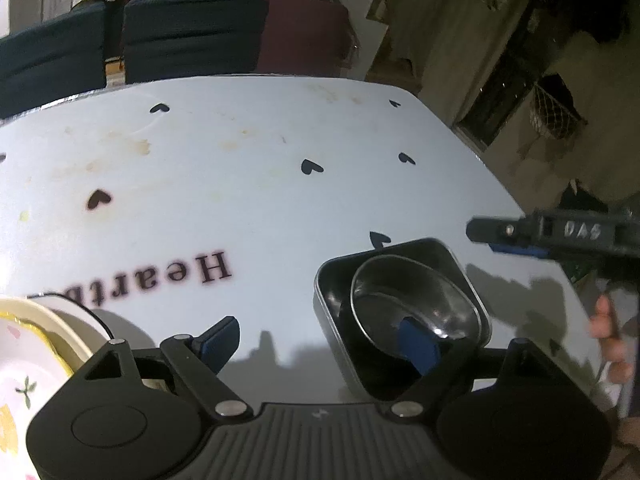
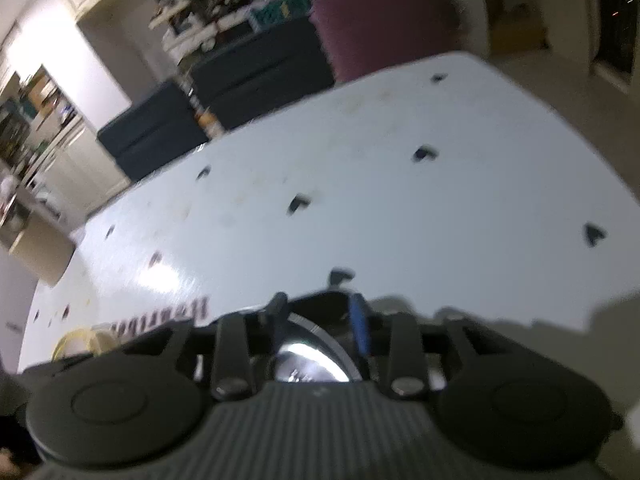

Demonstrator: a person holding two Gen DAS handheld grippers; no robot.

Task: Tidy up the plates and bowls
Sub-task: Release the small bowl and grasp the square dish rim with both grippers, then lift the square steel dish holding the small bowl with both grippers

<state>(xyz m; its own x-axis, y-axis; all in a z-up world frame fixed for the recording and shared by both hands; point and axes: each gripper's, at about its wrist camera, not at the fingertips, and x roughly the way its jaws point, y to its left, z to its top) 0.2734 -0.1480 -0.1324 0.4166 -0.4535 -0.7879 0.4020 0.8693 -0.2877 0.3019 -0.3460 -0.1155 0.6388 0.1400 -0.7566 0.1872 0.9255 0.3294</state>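
Note:
A round steel bowl (image 1: 416, 300) sits inside a dark square container (image 1: 340, 280) on the white table (image 1: 280, 184). My left gripper (image 1: 320, 340) is open, low over the table; its right finger (image 1: 418, 346) reaches into the bowl, its left finger (image 1: 218, 340) is over bare table. At the far left stand stacked cream bowls and a floral plate (image 1: 24, 360). My right gripper (image 2: 320, 312) hangs above the steel bowl (image 2: 308, 364), jaws apart and holding nothing; it also shows in the left wrist view (image 1: 484, 236). The right wrist view is blurred.
The table cover has black hearts and the word "Heart" (image 1: 200, 272). Dark chairs (image 1: 192, 36) and a maroon seat (image 1: 304, 36) stand beyond the far edge. The table's right edge (image 1: 520, 208) drops to the floor.

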